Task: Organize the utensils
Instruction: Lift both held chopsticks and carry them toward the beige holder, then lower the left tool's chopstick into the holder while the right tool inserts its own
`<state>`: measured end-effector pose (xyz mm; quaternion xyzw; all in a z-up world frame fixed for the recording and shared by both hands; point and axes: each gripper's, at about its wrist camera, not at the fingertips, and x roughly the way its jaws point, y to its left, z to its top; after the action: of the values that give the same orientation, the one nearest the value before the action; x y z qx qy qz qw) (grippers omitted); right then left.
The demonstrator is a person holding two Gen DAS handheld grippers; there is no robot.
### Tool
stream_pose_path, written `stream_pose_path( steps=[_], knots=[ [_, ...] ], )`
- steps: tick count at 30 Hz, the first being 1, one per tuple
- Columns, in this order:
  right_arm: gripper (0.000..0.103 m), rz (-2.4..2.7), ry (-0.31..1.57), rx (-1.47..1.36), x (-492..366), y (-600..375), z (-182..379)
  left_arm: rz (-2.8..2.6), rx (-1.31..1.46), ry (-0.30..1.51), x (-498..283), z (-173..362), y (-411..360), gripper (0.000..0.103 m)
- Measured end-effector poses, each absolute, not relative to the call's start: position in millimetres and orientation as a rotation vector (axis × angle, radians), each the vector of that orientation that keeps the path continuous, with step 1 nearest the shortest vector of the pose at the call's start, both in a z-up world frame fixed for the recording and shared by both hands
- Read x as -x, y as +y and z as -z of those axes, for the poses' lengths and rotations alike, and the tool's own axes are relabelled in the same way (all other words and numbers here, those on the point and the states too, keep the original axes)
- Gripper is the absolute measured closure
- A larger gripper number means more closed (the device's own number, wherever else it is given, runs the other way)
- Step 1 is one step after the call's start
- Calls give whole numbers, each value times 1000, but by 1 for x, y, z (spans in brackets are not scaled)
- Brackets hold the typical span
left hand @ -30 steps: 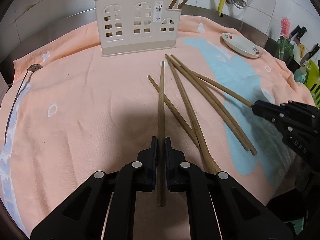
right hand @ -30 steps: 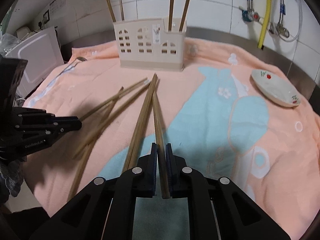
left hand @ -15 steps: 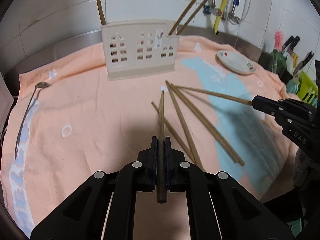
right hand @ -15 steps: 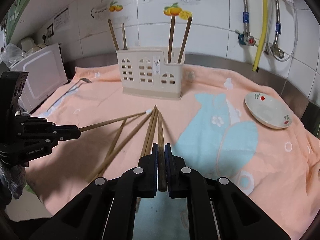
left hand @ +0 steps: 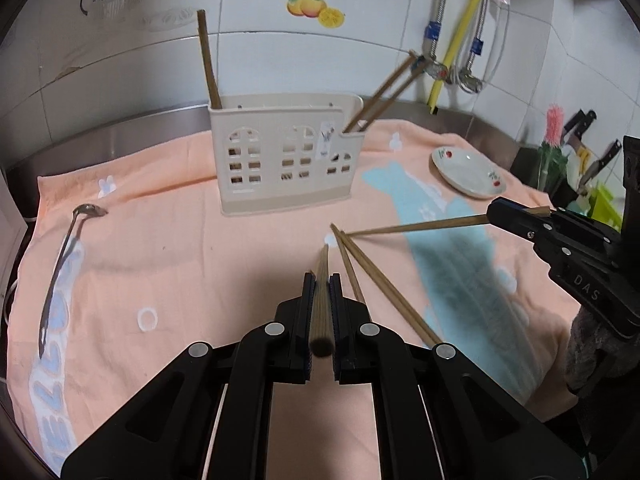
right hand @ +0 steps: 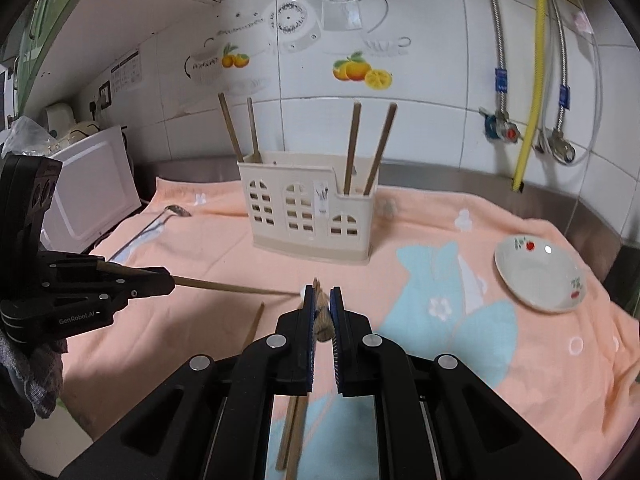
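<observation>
My left gripper [left hand: 321, 280] is shut on a wooden chopstick [left hand: 322, 268] that points toward the beige utensil holder [left hand: 286, 160]. My right gripper [right hand: 321, 296] is shut on another chopstick [right hand: 322, 318], seen end-on. In the left wrist view the right gripper [left hand: 495, 211] holds its chopstick [left hand: 416, 226] above the towel. In the right wrist view the left gripper [right hand: 168, 280] holds its chopstick [right hand: 236, 289] the same way. The holder [right hand: 308, 208] has two chopsticks standing at each end. Loose chopsticks [left hand: 380, 280] lie on the towel, partly hidden below my right gripper as loose chopsticks [right hand: 294, 432].
An orange towel [left hand: 160, 248] covers the counter. A metal spoon [left hand: 60, 264] lies at its left edge. A small white dish [right hand: 538, 276] sits at the right. A white appliance [right hand: 92, 196] stands far left, and knives with a brush [left hand: 568, 148] at the far right.
Both grippers have risen with their chopsticks, lifting them off the towel. Both views now tilt up more, showing more of the tiled wall.
</observation>
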<state>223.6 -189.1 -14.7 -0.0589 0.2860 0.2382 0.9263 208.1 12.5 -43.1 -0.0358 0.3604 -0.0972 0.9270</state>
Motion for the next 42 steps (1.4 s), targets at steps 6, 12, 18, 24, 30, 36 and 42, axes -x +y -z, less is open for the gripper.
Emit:
stream_pose_path(
  steps=[6, 12, 18, 24, 30, 36, 42],
  knots=[
    [96, -509, 571, 141, -242, -177, -15, 185, 57, 718, -224, 22, 22, 97],
    [96, -541, 560, 162, -265, -164, -55, 178, 39, 676, -236, -9, 30, 98],
    [96, -570, 547, 159, -281, -160, -92, 172, 20, 616, -241, -45, 35, 98],
    [96, -570, 531, 159, -291, -161, -120, 175, 11, 546, -251, -84, 35, 98],
    [96, -564, 521, 143, -302, -168, -142, 158, 5, 466, -270, -124, 34, 98],
    [96, -540, 515, 149, -315, -172, -151, 126, 1, 434, -299, -140, 35, 98],
    [96, -526, 548, 172, -330, -174, -142, 82, 27, 408, -328, -145, 43, 98]
  ],
)
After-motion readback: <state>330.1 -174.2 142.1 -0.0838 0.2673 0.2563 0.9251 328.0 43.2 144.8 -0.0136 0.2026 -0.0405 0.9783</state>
